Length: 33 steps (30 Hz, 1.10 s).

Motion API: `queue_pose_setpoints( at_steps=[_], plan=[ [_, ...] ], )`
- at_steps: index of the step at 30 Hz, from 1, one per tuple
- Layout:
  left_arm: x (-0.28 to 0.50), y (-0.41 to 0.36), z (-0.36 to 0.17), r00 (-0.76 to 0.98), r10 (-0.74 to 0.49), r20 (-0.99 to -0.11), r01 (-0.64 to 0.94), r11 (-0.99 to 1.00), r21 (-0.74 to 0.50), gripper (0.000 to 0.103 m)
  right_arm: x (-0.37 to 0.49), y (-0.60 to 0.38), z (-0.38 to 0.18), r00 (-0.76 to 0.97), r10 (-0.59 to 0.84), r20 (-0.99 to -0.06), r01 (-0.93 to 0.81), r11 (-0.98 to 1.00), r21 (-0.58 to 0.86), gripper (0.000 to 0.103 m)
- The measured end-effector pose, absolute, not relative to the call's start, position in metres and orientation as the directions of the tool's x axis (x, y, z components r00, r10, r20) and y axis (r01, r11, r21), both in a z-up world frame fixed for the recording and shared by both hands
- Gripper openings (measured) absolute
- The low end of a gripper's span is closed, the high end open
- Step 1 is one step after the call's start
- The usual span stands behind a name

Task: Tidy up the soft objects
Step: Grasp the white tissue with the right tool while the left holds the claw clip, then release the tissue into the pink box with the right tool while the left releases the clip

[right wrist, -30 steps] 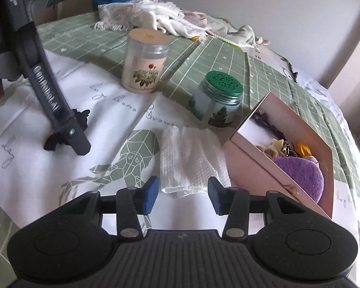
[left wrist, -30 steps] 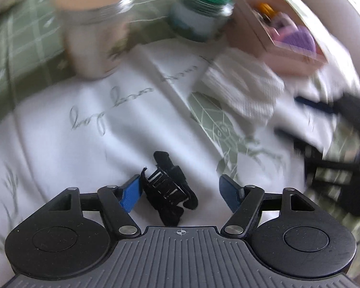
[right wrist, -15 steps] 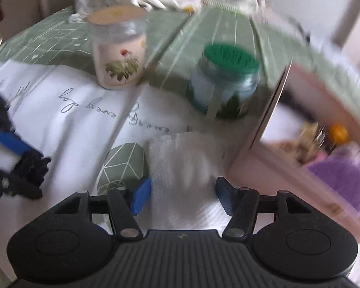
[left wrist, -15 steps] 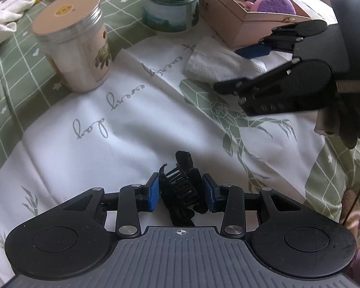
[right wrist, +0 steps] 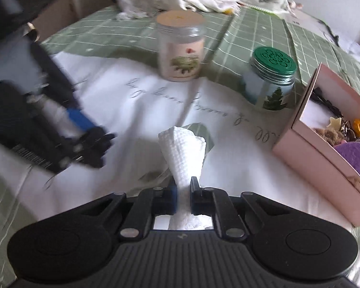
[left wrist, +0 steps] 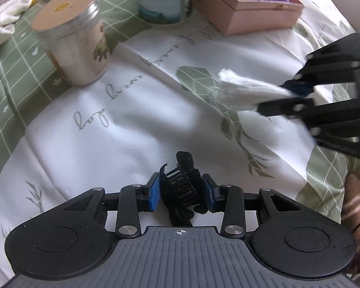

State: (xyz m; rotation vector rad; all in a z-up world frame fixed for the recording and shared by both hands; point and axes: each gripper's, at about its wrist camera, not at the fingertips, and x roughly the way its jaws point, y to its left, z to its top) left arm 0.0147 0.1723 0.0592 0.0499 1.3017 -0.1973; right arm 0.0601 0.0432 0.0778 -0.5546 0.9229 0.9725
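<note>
Two grippers: both gripping
Left gripper (left wrist: 181,193): pads pinch black hair claw (left wrist: 180,187), over white cloth (left wrist: 132,120)
Right gripper (right wrist: 182,195): jaws closing, bunching white tissue (right wrist: 183,152) near pink box (right wrist: 324,153)

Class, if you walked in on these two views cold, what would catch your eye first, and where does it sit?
First, the white cloth, bunched into a cone in the right tool, whose jaws are closing on it, above the printed white sheet. Next, the black hair claw gripped in the left tool near the camera. Behind stand a tan-lidded jar, a green-lidded jar and, at the right, an open pink box of trinkets.
</note>
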Motion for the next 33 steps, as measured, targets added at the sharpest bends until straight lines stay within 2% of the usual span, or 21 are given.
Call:
queue_pose_setpoints(
  at_steps=[5,12,15,18,20,22,25,29,33],
  plan=[
    [0.015,0.141,0.064,0.228,-0.146,-0.963,0.255,0.963,-0.085,0.040,0.047,0.010,0.096,0.314,0.453,-0.834,-0.859,0.510,-0.047,0.010],
    [0.052,0.086,0.111,0.246,-0.305,-0.920,0.339,0.916,-0.213,0.040,0.059,-0.065,0.110,0.481,0.424,-0.767,-0.692,0.721,-0.035,0.010],
    [0.092,0.075,0.148,0.336,-0.350,-0.875,0.305,0.919,-0.250,0.040,0.069,-0.087,0.103,0.526,0.376,-0.763,-0.616,0.787,-0.037,0.010],
    [0.137,0.070,0.191,0.496,-0.359,-0.791,0.258,0.930,-0.261,0.040,0.077,-0.101,0.102,0.559,0.357,-0.749,-0.588,0.807,-0.054,0.010],
    [0.173,0.073,0.212,0.569,-0.380,-0.729,0.204,0.924,-0.323,0.041,0.078,-0.106,0.105,0.580,0.371,-0.725,-0.583,0.811,-0.052,0.010],
    [0.213,0.075,0.215,0.571,-0.424,-0.703,0.164,0.898,-0.409,0.041,0.076,-0.111,0.111,0.599,0.393,-0.698,-0.587,0.808,-0.049,0.010],
    [0.253,0.079,0.206,0.570,-0.425,-0.703,0.069,0.878,-0.475,0.041,0.074,-0.113,0.114,0.615,0.412,-0.672,-0.598,0.800,-0.057,0.010],
    [0.255,0.073,0.200,0.607,-0.365,-0.706,0.072,0.910,-0.408,0.041,0.072,-0.117,0.114,0.631,0.411,-0.658,-0.599,0.797,-0.078,0.010],
    [0.215,0.072,0.190,0.669,-0.271,-0.692,0.079,0.952,-0.296,0.041,0.078,-0.125,0.111,0.641,0.390,-0.661,-0.570,0.819,-0.070,0.010]
  ],
)
